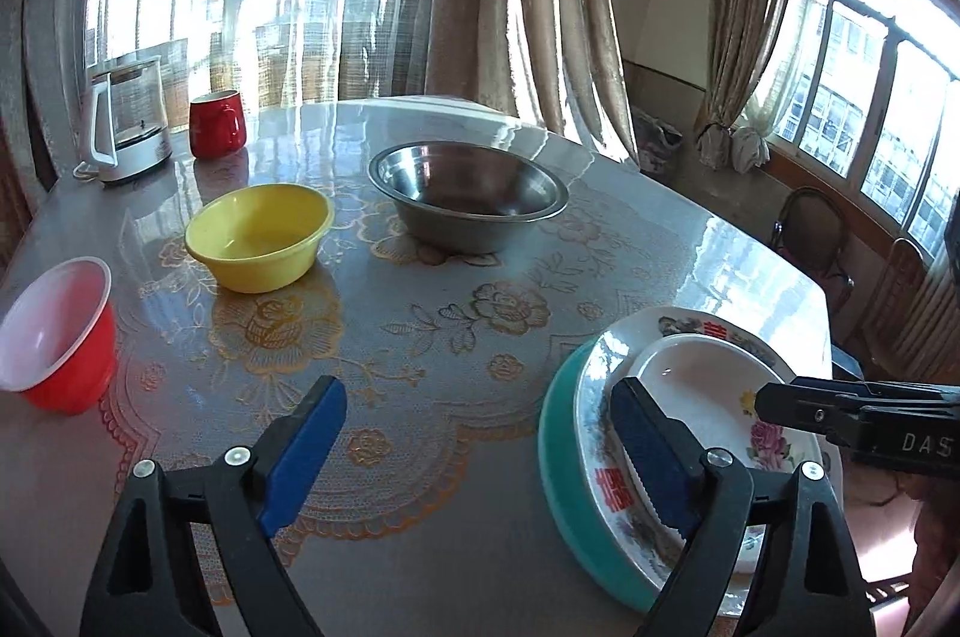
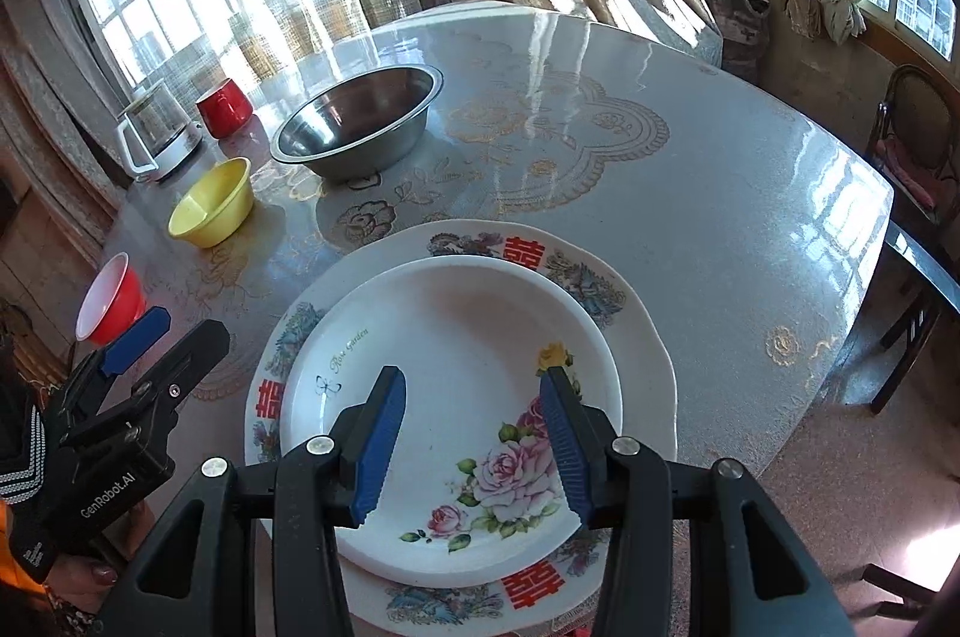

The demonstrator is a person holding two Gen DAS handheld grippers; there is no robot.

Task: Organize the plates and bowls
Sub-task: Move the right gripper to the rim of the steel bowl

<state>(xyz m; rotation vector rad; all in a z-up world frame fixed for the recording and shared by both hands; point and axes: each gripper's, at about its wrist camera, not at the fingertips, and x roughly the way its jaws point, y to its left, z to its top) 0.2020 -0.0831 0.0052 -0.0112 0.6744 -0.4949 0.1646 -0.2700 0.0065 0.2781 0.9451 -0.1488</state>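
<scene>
A stack of plates sits near the table's front right edge: a small white rose plate [image 2: 456, 373] on a larger patterned plate [image 2: 636, 331], on a teal plate [image 1: 555, 457]. My right gripper [image 2: 474, 436] is open and empty, hovering just above the rose plate. My left gripper [image 1: 480, 442] is open and empty, just left of the stack, its right finger over the stack's rim. A yellow bowl [image 1: 258, 235], a steel bowl [image 1: 468, 193] and a red bowl with white inside [image 1: 57, 337] stand apart on the table.
A red mug [image 1: 217, 124] and a glass kettle [image 1: 129, 121] stand at the table's far left. The round table [image 2: 720, 193] has a floral cover. Chairs [image 2: 918, 139] stand to the right by the window.
</scene>
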